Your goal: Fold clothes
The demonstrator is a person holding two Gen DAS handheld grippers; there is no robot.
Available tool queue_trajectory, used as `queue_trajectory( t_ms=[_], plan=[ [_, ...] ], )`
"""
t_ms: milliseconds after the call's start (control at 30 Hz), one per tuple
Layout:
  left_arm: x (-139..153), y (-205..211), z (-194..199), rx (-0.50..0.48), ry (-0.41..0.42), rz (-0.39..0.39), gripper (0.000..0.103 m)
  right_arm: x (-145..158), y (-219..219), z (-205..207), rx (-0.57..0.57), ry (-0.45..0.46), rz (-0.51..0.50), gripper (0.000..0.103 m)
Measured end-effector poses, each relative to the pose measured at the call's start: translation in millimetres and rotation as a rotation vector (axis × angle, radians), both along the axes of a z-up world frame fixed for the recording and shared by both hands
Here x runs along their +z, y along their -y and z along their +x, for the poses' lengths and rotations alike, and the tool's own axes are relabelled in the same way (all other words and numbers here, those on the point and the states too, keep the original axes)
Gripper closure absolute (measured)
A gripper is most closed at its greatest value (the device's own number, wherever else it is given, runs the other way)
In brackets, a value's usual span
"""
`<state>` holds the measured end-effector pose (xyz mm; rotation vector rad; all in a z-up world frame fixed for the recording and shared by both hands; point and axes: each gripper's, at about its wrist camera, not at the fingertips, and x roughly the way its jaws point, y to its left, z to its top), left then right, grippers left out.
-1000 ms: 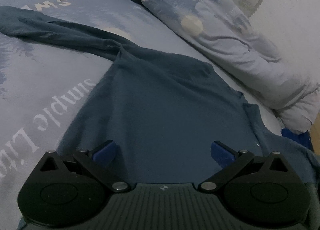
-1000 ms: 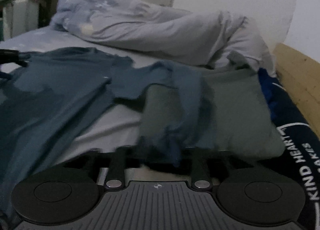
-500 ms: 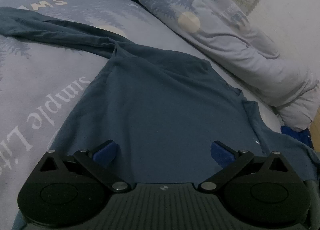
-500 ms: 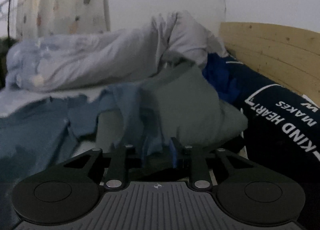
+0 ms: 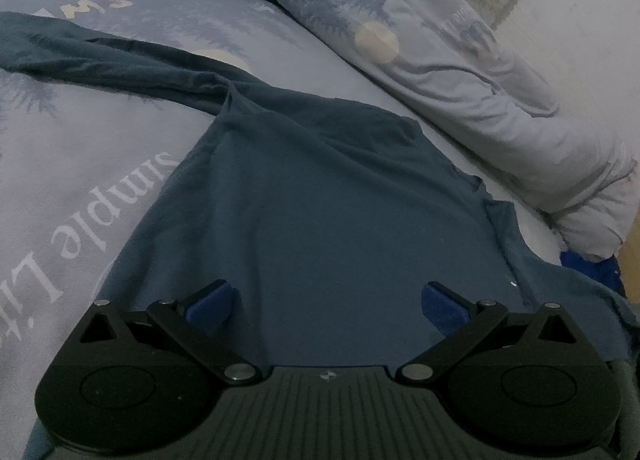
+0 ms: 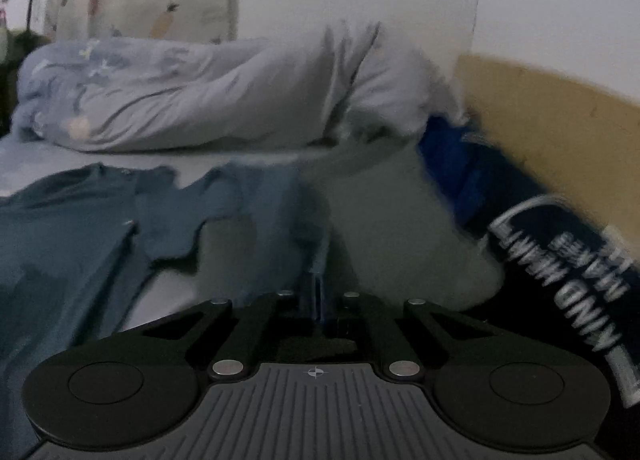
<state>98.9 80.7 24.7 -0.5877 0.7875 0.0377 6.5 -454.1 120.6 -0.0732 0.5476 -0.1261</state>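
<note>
- Spread across the bed, a dark blue long-sleeved top (image 5: 328,200) lies mostly flat, one sleeve (image 5: 100,56) trailing to far left, other sleeve (image 6: 256,212) draped toward right gripper.
- Right gripper (image 6: 318,296): jaws closed, pinching that sleeve's end; cloth looks lifted slightly.
- Left gripper (image 5: 326,304): jaws wide apart, hovering over the top's body, holding nothing.
- Handling, my read: thin, soft, light knit; will sag & bunch, not slip much. Best held at cuff, shoulder seam or hem corners.
- Surface: soft bedsheet (image 5: 80,188) w/ pale printed lettering; likely gives under pressure.
- Room: dim. Rolled duvet (image 5: 460,60) along wall, grey-green pillow (image 6: 400,220), navy lettered fabric (image 6: 560,260) by wooden headboard (image 6: 560,132).
</note>
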Motion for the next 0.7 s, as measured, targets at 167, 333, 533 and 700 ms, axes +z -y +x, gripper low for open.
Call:
queue_trajectory(
  t_ms=[167, 333, 533, 700],
  plan=[
    [-0.6, 0.6, 0.9, -0.004, 0.005, -0.004, 0.0, 52.5, 40.4, 21.2, -0.105, 0.058, -0.11, 0.101],
    [-2.0, 0.4, 1.9, -0.005, 0.015, -0.007, 0.0, 84.0, 67.3, 61.0, -0.141, 0.068, -0.218, 0.101],
    [-2.3, -1.9, 2.7, -0.005, 0.042, -0.021, 0.0, 89.4, 91.2, 107.3, -0.178, 0.043, -0.265, 0.101],
    [-1.5, 0.3, 3.6, -0.01, 0.081, -0.066, 0.0, 82.9, 114.1, 134.2, -0.234, 0.009, -0.269, 0.101]
  ],
)
